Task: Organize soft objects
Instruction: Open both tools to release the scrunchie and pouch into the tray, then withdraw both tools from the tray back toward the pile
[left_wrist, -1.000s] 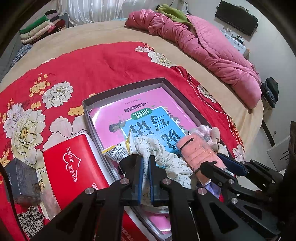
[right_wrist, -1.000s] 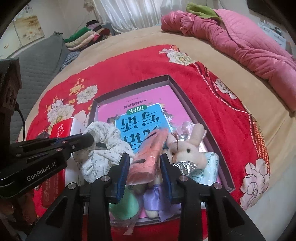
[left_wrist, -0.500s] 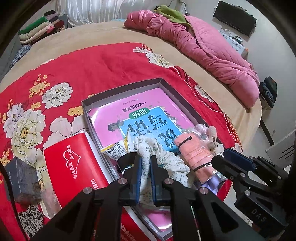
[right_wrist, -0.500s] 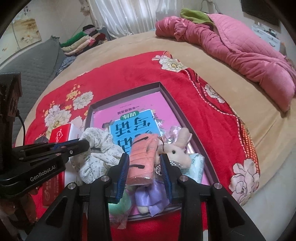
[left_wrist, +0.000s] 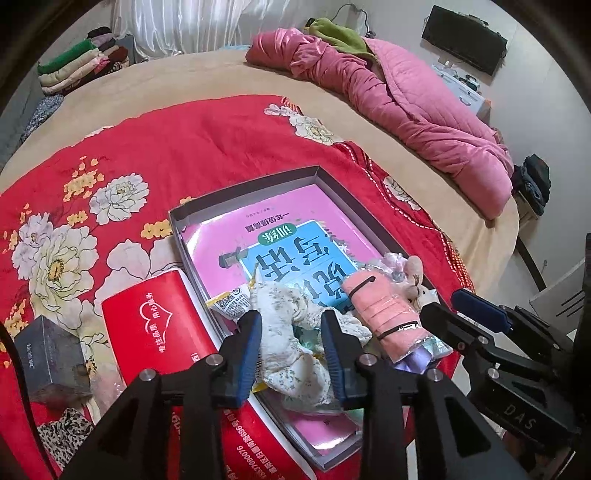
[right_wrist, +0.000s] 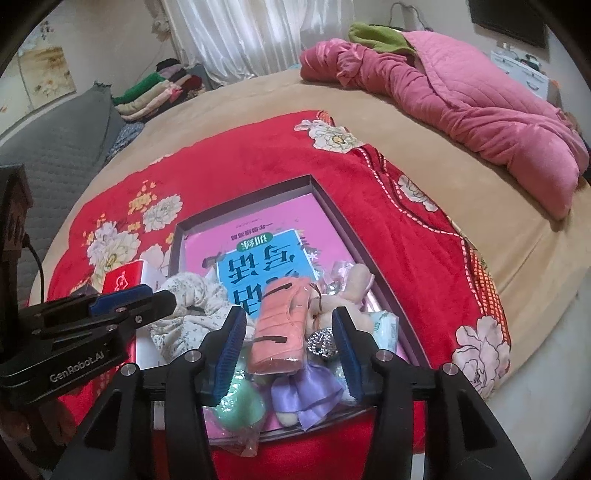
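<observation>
Spread over a tan bed, a plush red blanket (left_wrist: 207, 147) with cream flowers carries a shallow grey box (left_wrist: 332, 181), the landmark for all else; inside it lies a glossy pink book (left_wrist: 295, 218); at the box's near end sit a crumpled floral cloth (left_wrist: 291, 317), a rolled pink towel (right_wrist: 282, 325) in clear wrap, and a small rabbit doll (right_wrist: 354, 284) in a lilac dress; left of the box rests a red carton (left_wrist: 151, 328); far beyond it a quilted pink duvet (right_wrist: 461, 96) lies heaped. Left gripper (left_wrist: 291, 332) tilts down over the cloth, jaws opening, cloth between them unpinched; right gripper (right_wrist: 288, 343) likewise straddles the towel, jaws opening, pads clear of it.
</observation>
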